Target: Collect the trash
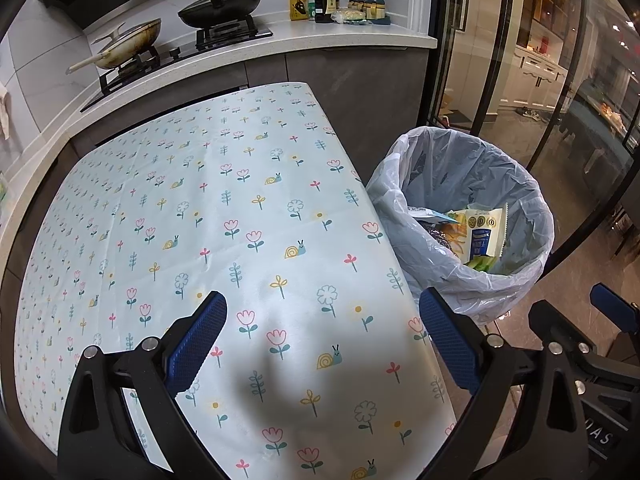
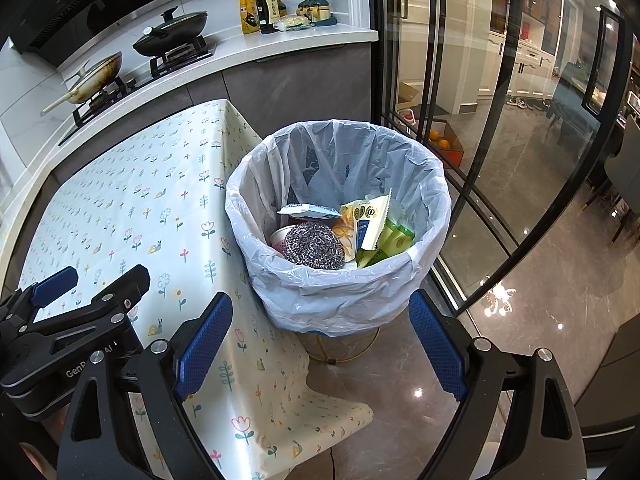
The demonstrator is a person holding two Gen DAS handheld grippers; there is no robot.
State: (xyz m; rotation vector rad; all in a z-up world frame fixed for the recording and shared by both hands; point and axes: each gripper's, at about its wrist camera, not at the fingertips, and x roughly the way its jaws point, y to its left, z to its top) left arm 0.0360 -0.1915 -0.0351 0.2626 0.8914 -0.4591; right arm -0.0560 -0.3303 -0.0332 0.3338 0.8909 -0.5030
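Off the bench's right edge sat the bin (image 2: 338, 216), trash inside, nearer the right gripper (image 2: 322, 344); both jaws apart, empty, left gripper (image 1: 320, 344) included.

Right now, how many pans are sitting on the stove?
2. A light, stained frying pan sits on the left burner; a black lidded wok sits on the right burner. Nothing suggests a hidden third.

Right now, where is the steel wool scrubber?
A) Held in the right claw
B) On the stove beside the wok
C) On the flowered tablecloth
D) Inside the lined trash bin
D: the steel wool scrubber lies inside the lined trash bin among the snack wrappers, while the right claw stands open and holds nothing.
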